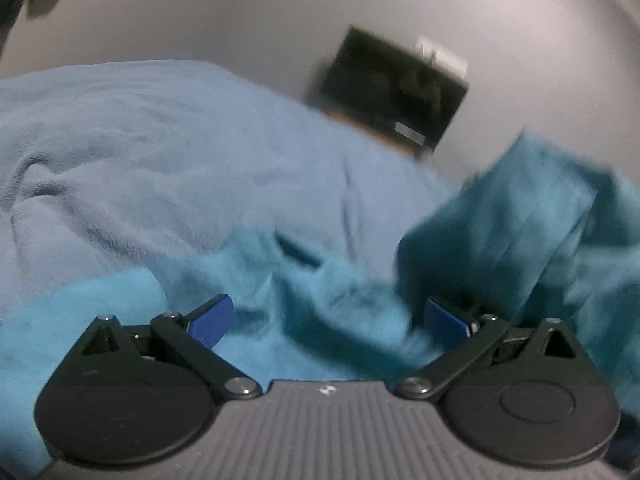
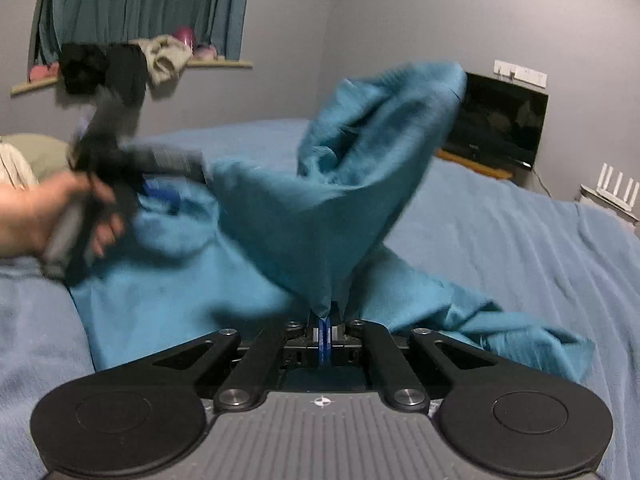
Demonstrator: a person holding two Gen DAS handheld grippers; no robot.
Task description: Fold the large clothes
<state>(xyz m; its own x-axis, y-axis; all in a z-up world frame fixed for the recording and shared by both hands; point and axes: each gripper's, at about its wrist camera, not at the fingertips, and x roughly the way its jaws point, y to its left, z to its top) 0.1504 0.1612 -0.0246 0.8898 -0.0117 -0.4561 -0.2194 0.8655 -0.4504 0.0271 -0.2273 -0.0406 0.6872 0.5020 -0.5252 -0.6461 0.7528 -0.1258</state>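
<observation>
— Pinching only a small bunch, that right gripper. Its jaws are closed tight on a gathered corner of the teal garment, and cloth rises out of it in a tall peak towards the television.

— And the other one?

— The left gripper stands wide open over the cloth, blue pads well apart, nothing pinched. From the right side you can see a hand holding it, on the far side of the garment from the television, blurred.

— Where is the garment, mostly?

— Heaped on the pale blue bedspread, crumpled rather than flat, one edge trailing on the television side.

— So what worries you?

— I think the pinch is thin. A quick pull could drag the corner free, and the lifted part would flop back in a heap. Also, with only one end held, the rest may drag across the bedspread and bunch underneath, so any fold would come out crooked. The left one needs a corner before anything is lifted higher, I'd say.
</observation>
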